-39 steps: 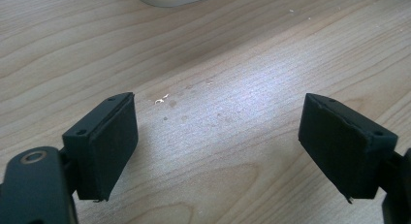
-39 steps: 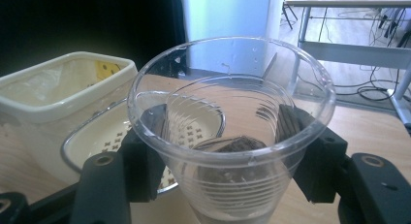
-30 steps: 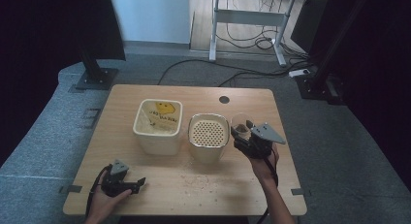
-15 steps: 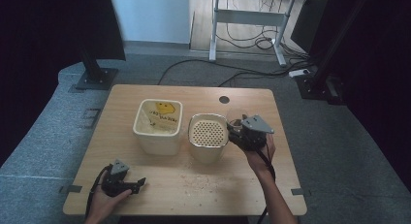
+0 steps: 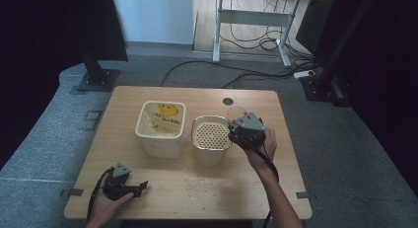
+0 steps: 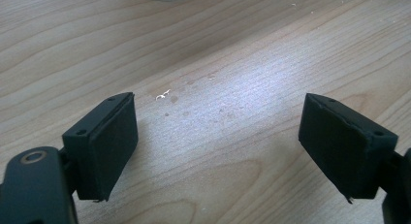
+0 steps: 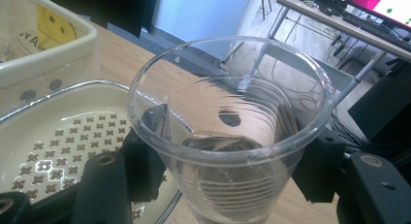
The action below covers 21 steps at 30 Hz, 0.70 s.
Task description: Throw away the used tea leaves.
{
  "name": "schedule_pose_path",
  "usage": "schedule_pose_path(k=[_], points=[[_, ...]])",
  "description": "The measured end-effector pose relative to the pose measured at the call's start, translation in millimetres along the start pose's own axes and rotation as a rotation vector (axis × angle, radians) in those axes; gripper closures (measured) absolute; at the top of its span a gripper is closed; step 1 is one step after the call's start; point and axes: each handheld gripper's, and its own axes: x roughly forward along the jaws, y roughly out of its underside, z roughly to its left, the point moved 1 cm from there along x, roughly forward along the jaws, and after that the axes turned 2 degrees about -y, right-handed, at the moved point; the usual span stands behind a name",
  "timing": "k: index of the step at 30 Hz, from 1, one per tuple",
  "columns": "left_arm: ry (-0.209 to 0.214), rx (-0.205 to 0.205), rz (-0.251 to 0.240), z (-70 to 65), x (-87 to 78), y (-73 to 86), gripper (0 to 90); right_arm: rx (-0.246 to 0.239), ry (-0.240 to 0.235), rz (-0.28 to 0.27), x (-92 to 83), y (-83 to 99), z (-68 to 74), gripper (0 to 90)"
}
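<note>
My left tool (image 5: 140, 187) rests on the near left of the bench (image 5: 197, 188), jaws spread wide over bare wood, grasping nothing.

My right tool (image 5: 235, 132) is clenched on a clear cup (image 7: 231, 132). In the right gripper view the jaws press the cup wall from both sides below the rim, with the cup upright and its mouth open to the camera. In the high view the cup (image 5: 235, 113) sits at the far end of the tool, just beside the right rim of the strainer (image 5: 211, 134). The strainer stands at mid-bench, with the bin (image 5: 161, 124) touching or nearly touching it on the left.

Risks, as I judge them:
- The cup wall is thin plastic. Excess jaw pressure may buckle it; too little may let it slip.
- The cup is close to the strainer rim. A low sideways move may knock the strainer against the bin.
- A tilt begun before the cup is over the perforated tray may spill contents on the bench. I cannot tell what the cup contains.
</note>
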Motion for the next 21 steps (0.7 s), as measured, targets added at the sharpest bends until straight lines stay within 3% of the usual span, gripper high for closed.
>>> schedule_pose_path(k=[9,10,11,12,13,15,18,20,21], points=[[-0.003,0.000,0.005,0.9,0.1,0.4,14.1,-0.075,0.029,0.022,4.9,-5.4,7.3,38.2],[-0.003,0.000,0.006,1.2,0.4,0.3,14.1,-0.119,0.046,0.041,7.0,-7.5,11.4,38.3],[-0.003,0.000,0.006,1.2,0.4,0.3,14.1,-0.119,0.046,0.041,7.0,-7.5,11.4,38.3],[-0.004,-0.004,0.004,1.8,0.2,0.2,14.1,-0.181,0.079,0.071,10.6,-10.2,16.8,38.3],[-0.004,-0.004,0.004,1.8,0.2,0.2,14.1,-0.181,0.079,0.071,10.6,-10.2,16.8,38.3],[-0.002,-0.008,0.003,2.7,-0.5,0.3,14.1,-0.270,0.114,0.112,16.3,-13.9,26.1,38.4],[-0.004,-0.009,0.003,3.4,-0.7,0.6,14.1,-0.354,0.134,0.143,22.2,-15.4,34.9,38.4],[-0.005,-0.009,0.003,3.5,-0.6,0.6,14.1,-0.379,0.141,0.152,23.9,-15.4,37.7,38.4],[-0.004,-0.008,0.003,3.4,-0.8,0.7,14.1,-0.426,0.150,0.162,27.0,-15.0,42.8,38.3]])
